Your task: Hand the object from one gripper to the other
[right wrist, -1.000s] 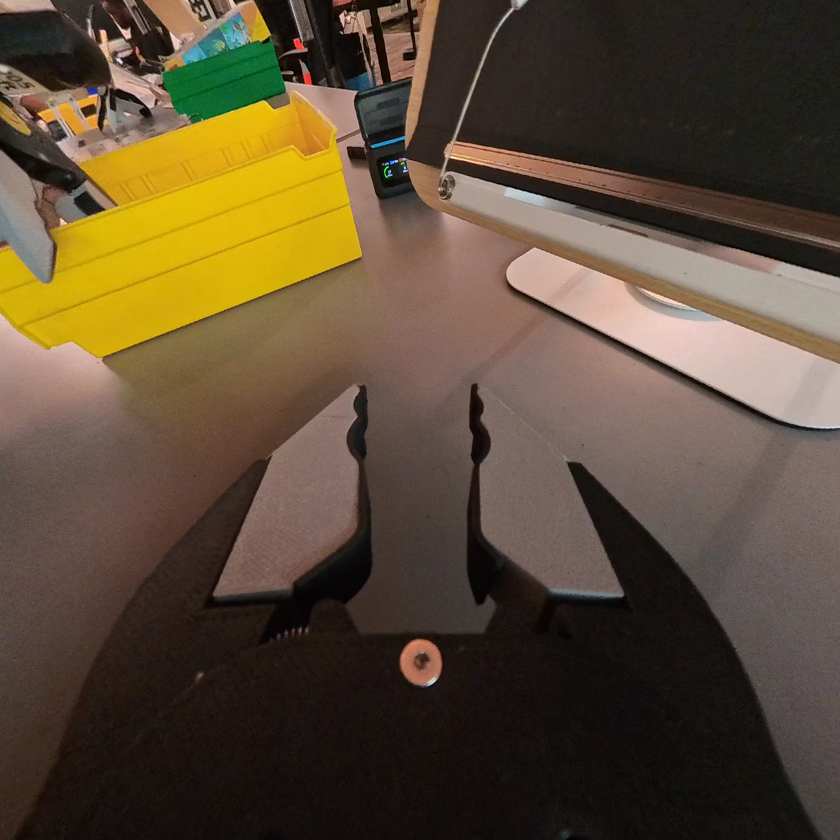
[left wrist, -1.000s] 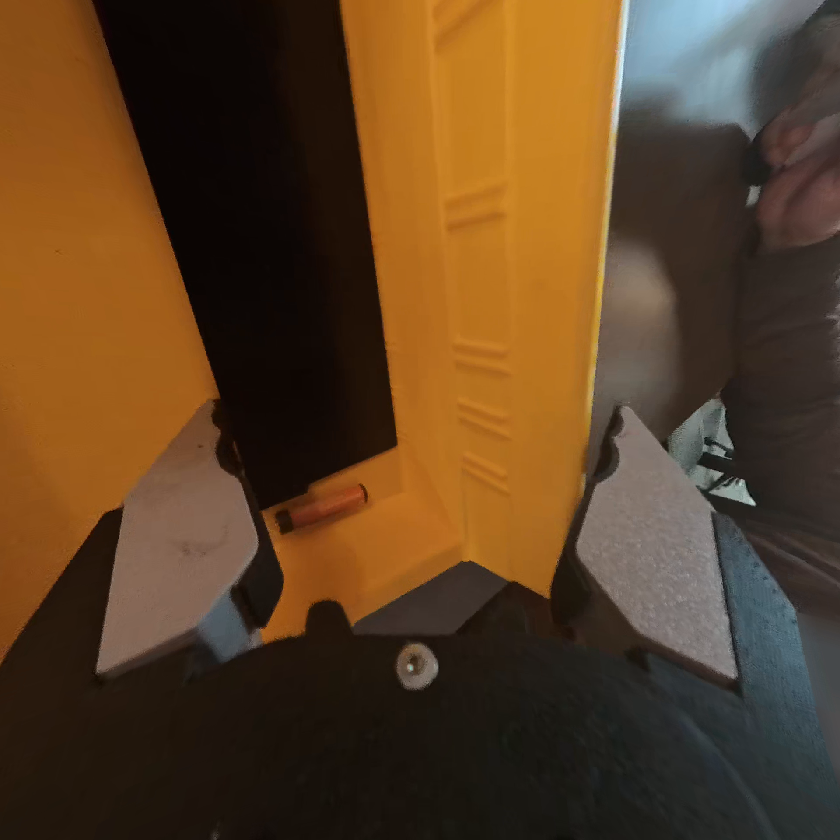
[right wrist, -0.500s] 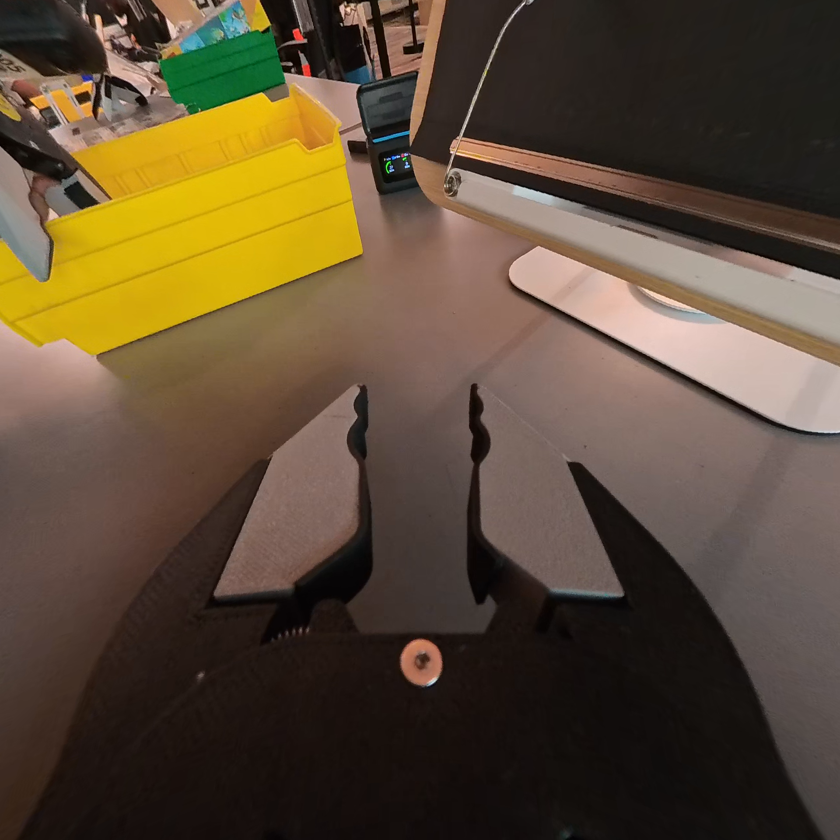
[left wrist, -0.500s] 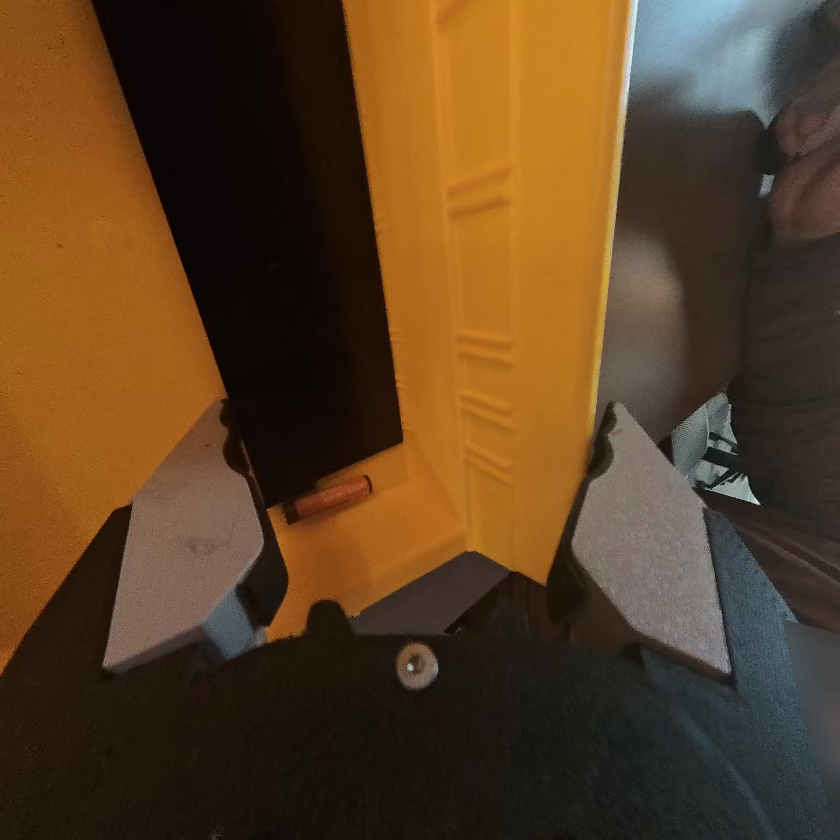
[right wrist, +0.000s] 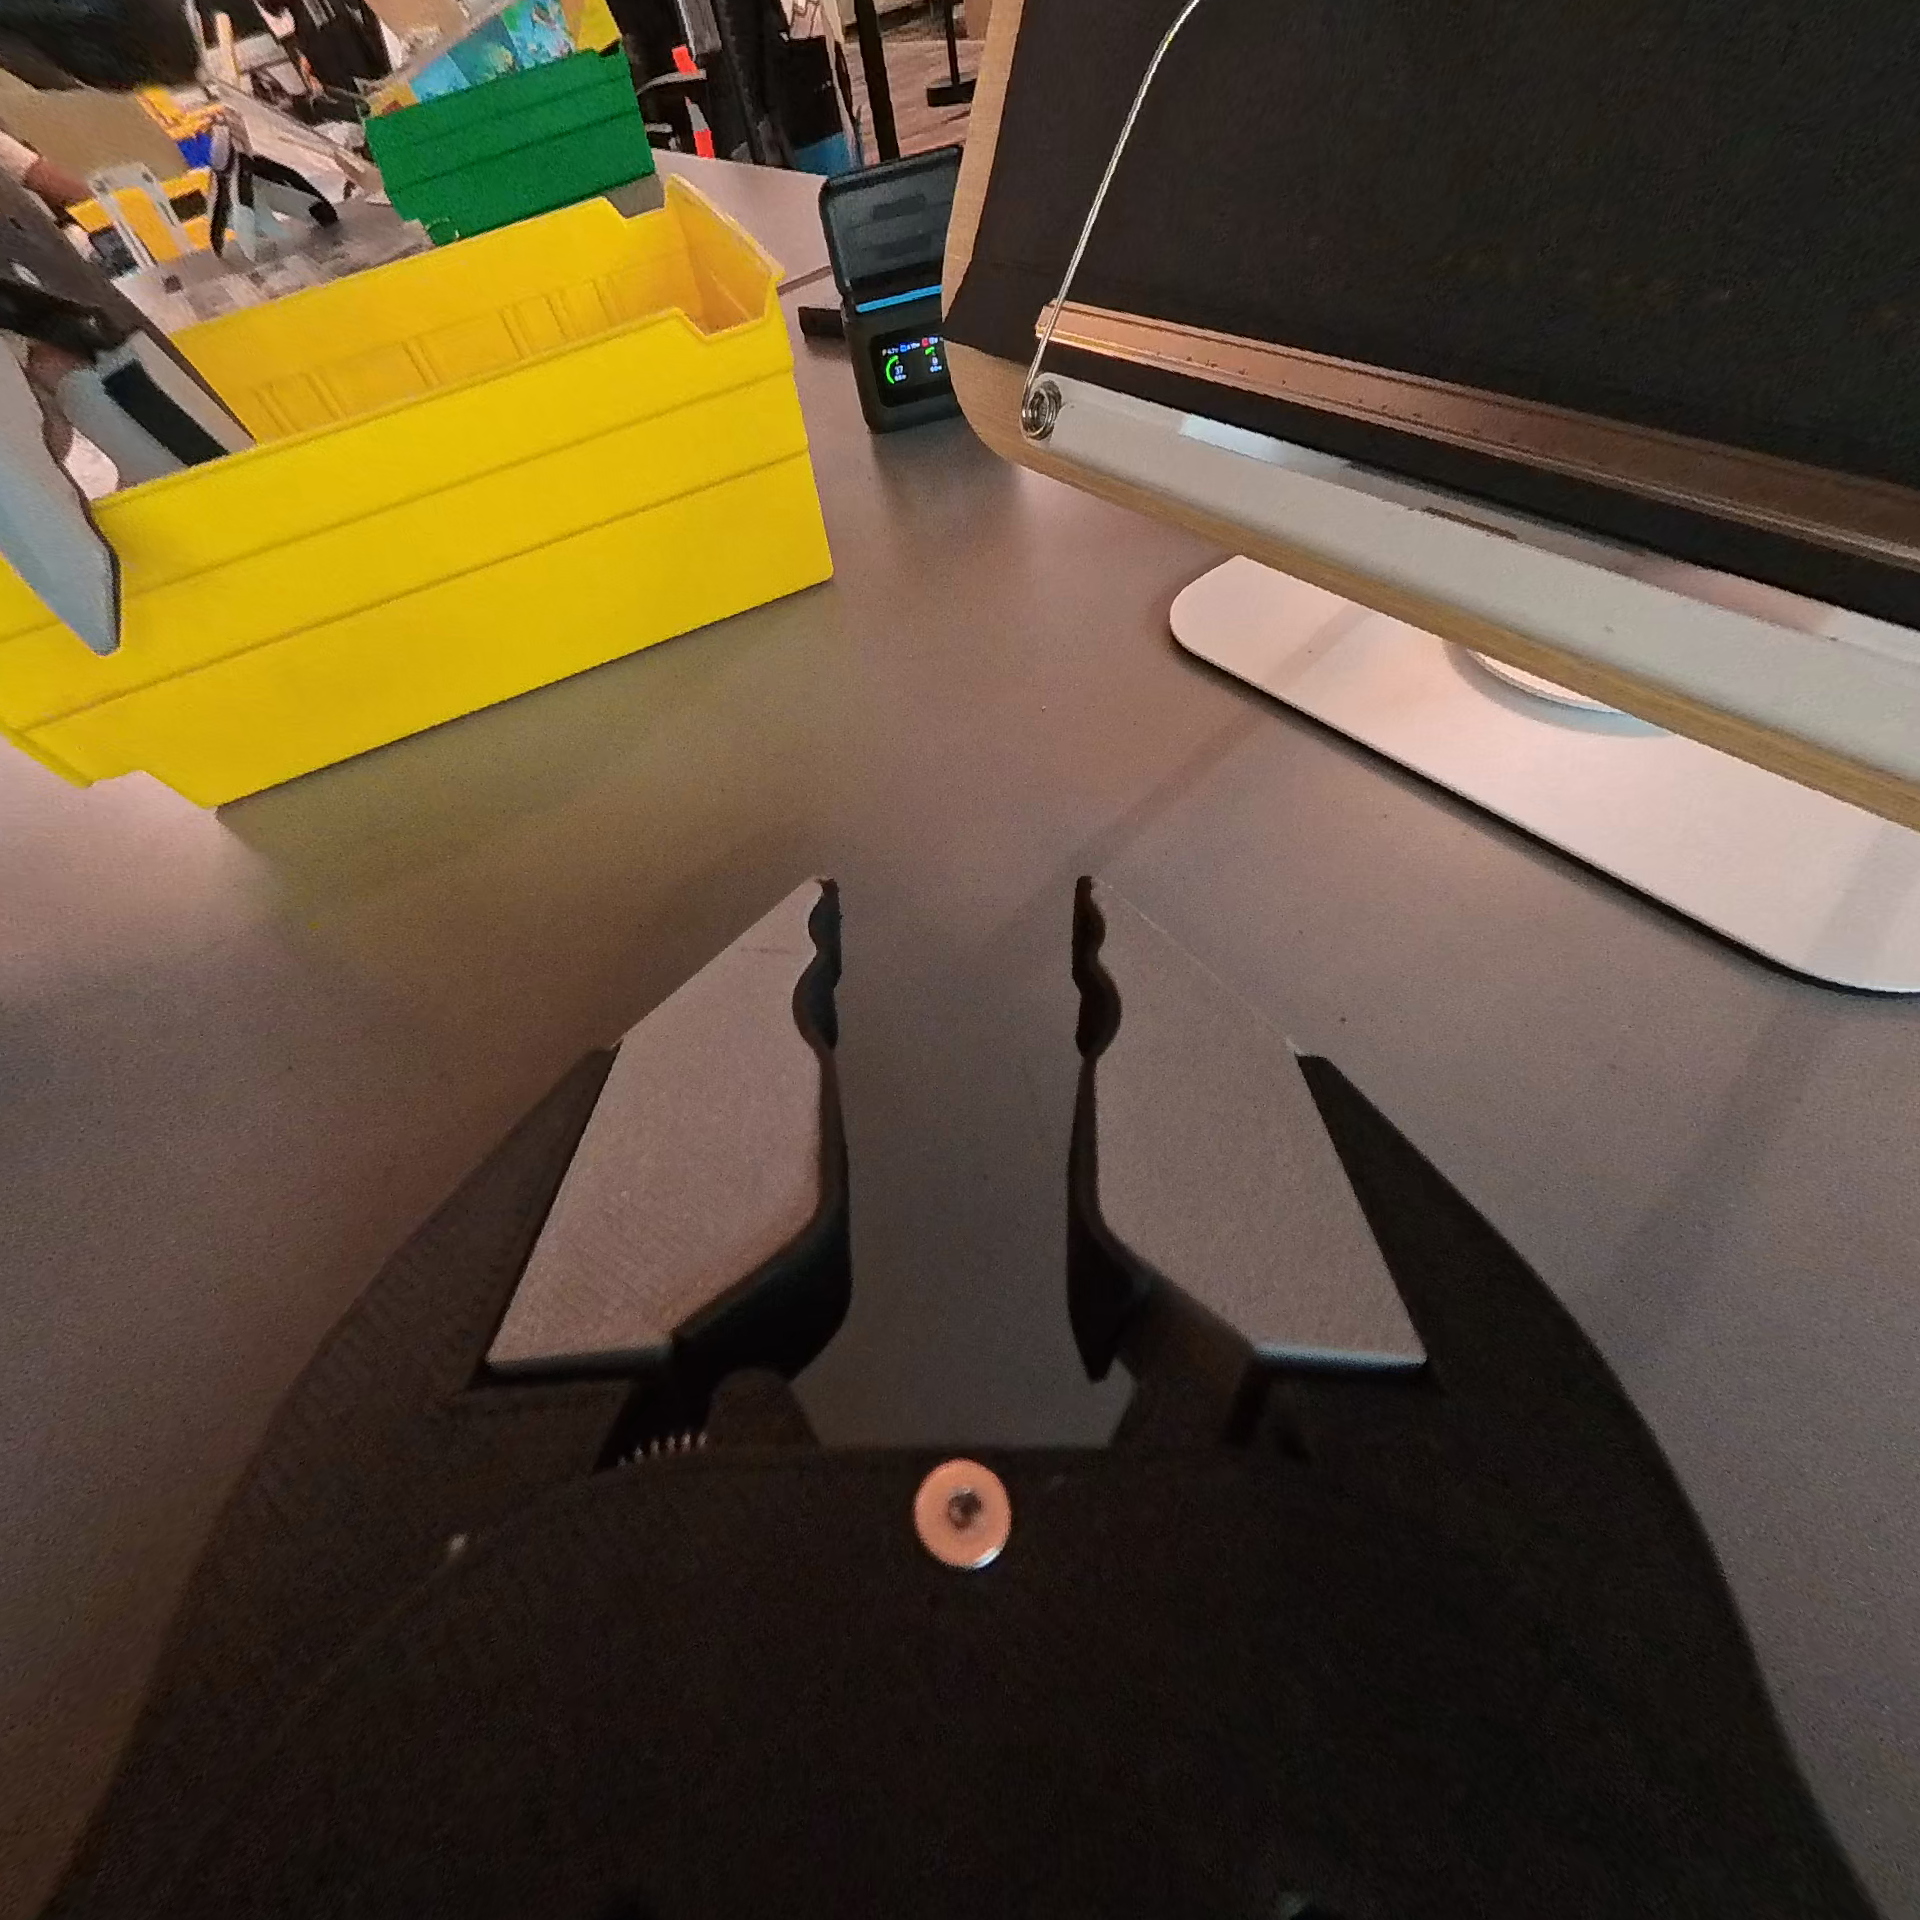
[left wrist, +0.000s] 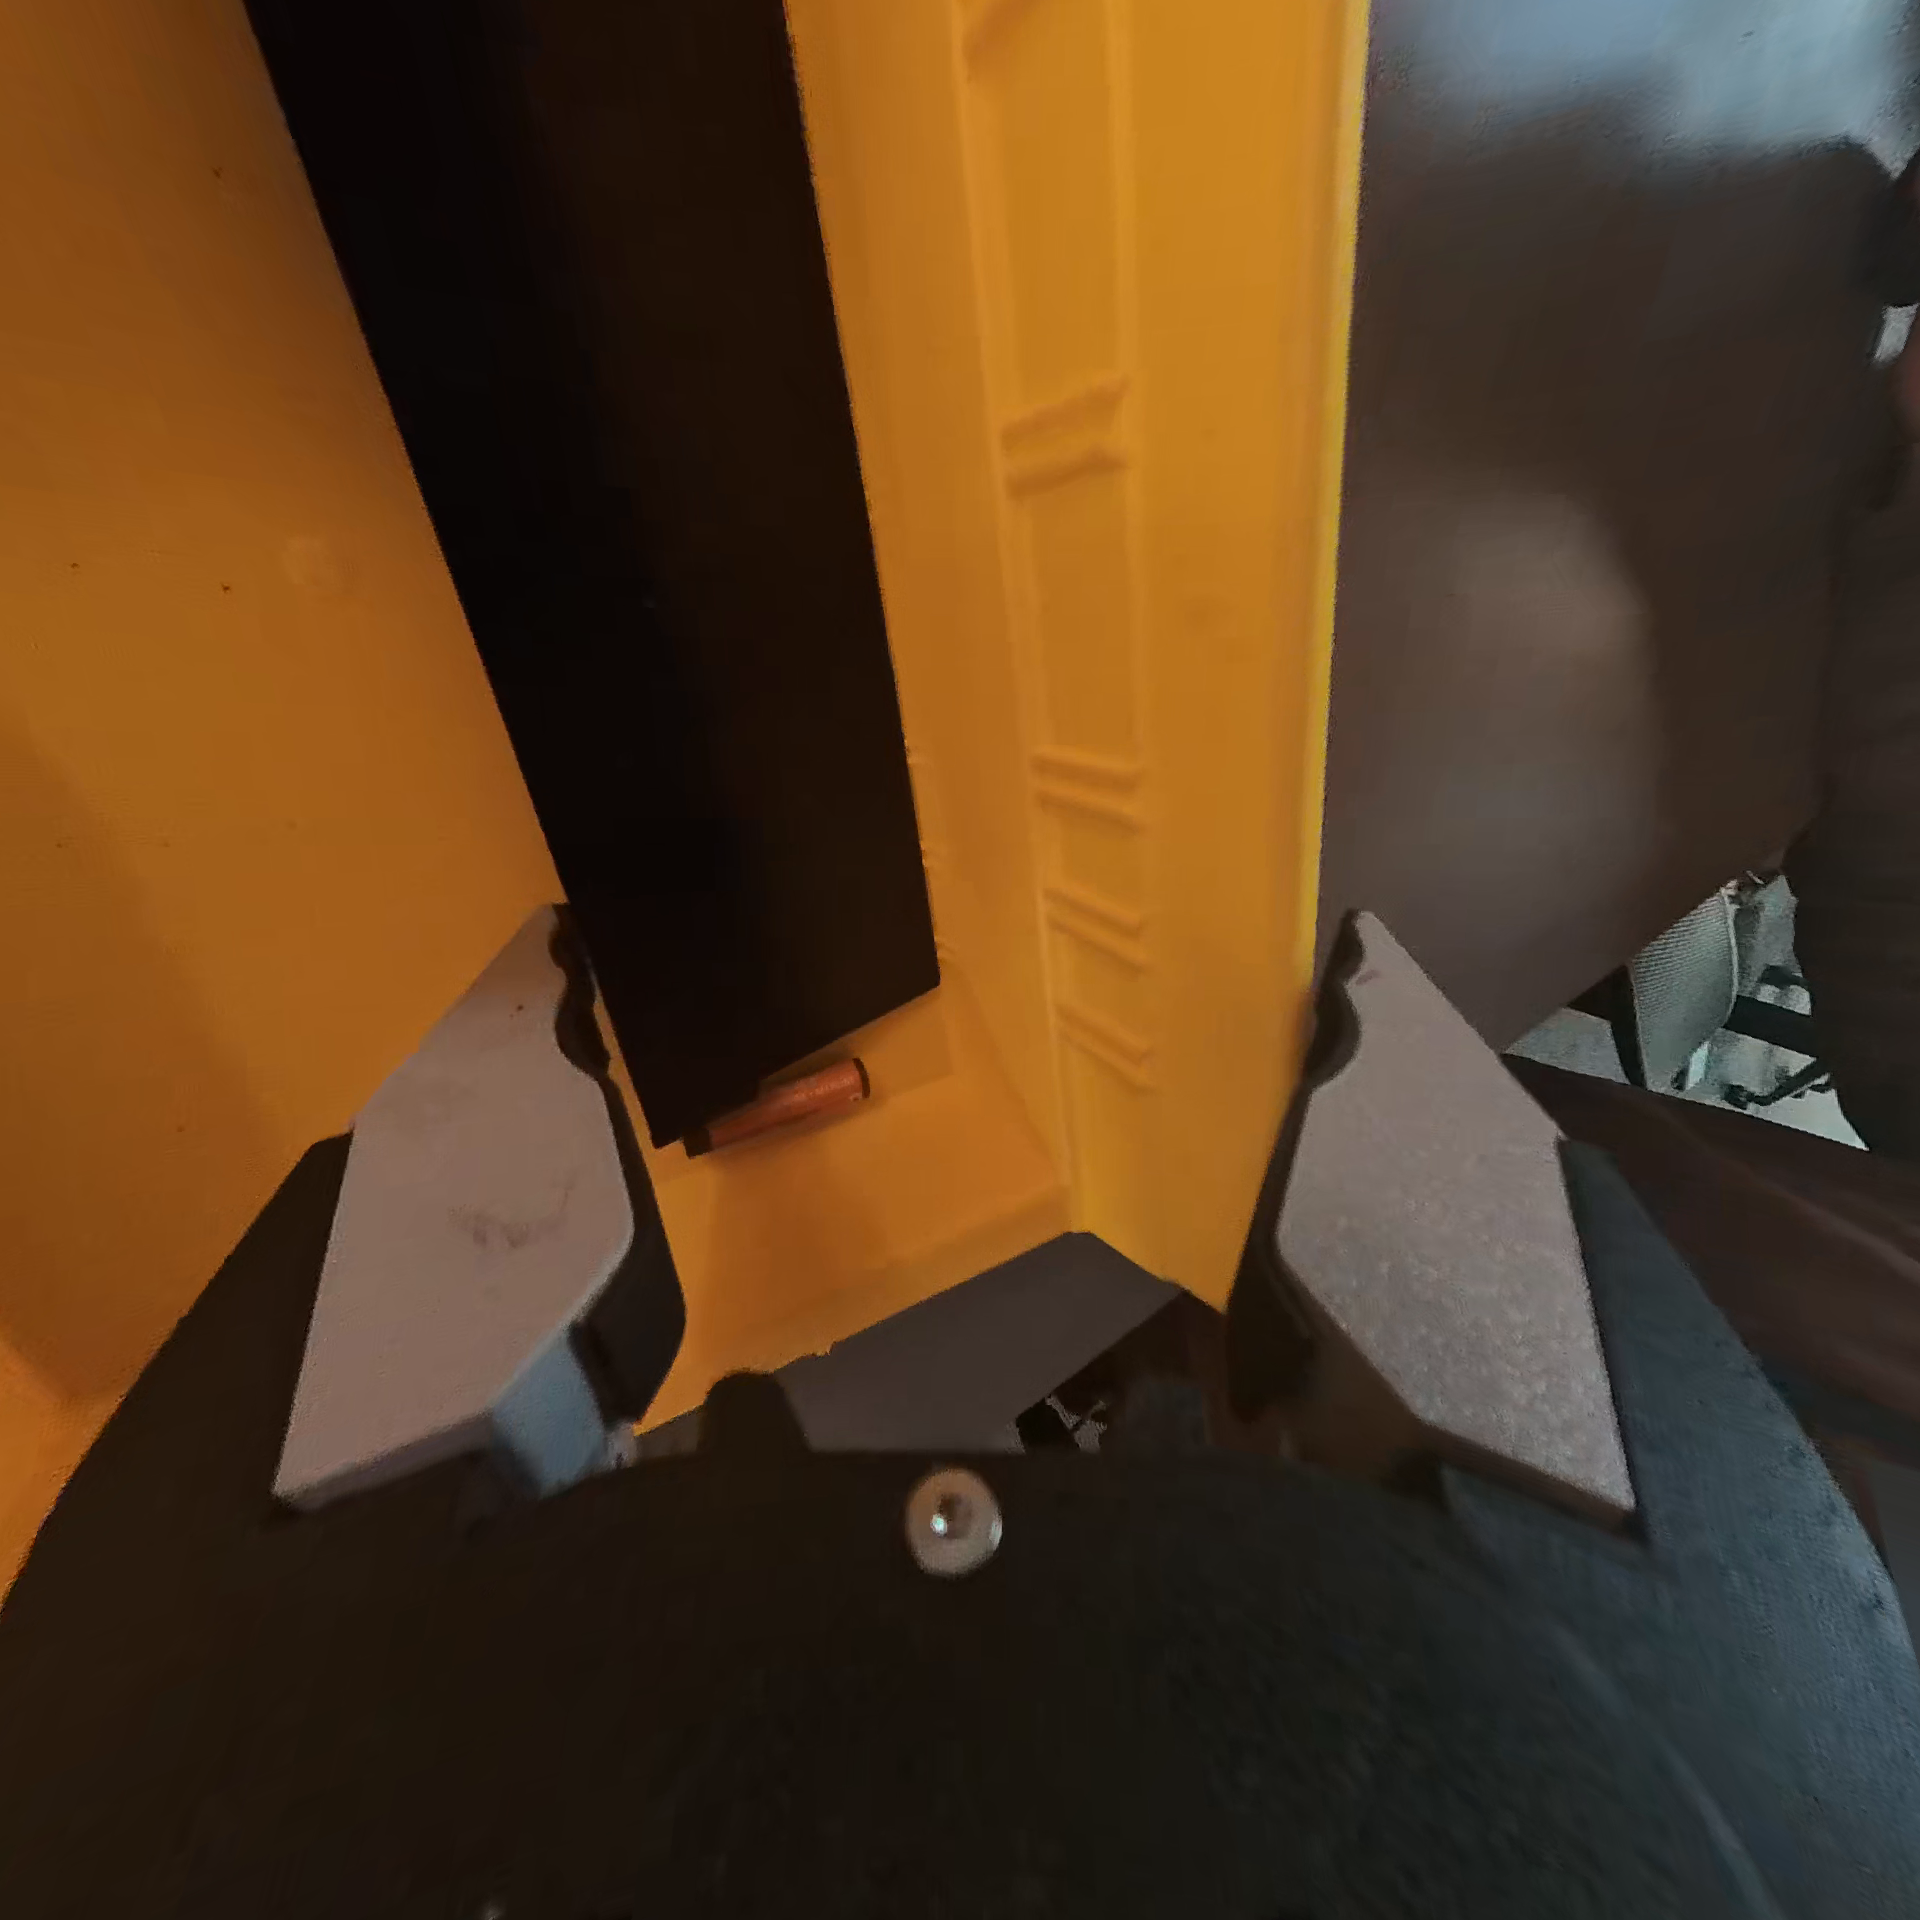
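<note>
No legible writing; small figures on the dark device's screen (right wrist: 908,366) unreadable.

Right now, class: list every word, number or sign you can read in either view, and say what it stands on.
Left wrist view: no writing on the yellow bin or anything in it.
Right wrist view, small black device: its lit screen shows coloured figures, too small to read.
Right wrist view, printed box behind the green bin: print blurred, unreadable.
</note>
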### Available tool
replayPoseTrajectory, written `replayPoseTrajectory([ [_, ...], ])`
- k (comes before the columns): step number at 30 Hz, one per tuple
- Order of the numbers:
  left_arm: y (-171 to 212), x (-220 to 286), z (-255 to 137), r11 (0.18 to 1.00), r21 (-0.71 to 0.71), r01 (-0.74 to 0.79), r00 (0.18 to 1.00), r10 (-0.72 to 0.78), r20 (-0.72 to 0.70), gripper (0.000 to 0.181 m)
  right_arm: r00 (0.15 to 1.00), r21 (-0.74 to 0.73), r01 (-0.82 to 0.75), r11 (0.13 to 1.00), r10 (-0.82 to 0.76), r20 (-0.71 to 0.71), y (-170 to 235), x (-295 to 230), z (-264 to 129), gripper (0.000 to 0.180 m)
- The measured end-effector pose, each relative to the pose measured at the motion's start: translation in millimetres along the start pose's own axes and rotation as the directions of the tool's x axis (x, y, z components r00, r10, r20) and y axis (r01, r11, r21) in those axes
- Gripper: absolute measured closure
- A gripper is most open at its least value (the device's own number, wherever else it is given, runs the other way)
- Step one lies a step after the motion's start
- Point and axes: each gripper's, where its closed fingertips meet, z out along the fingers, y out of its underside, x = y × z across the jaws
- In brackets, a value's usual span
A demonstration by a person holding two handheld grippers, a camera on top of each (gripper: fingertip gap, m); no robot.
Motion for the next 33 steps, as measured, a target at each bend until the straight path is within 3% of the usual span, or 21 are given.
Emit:
replayPoseTrajectory([
  [21,-1.9,1.4,-6.5,0.999,0.012,-0.034,0.994,0.033,0.105,0.064,1.000,-0.003,0.008,1.000,-0.008,-0.001,0.3,-0.6,0.1,0.138],
  [33,-3.7,7.7,-9.6,0.999,0.050,-0.015,0.999,0.013,0.045,0.068,1.000,-0.006,0.011,1.000,-0.011,-0.001,0.6,-1.0,0.5,0.138],
])
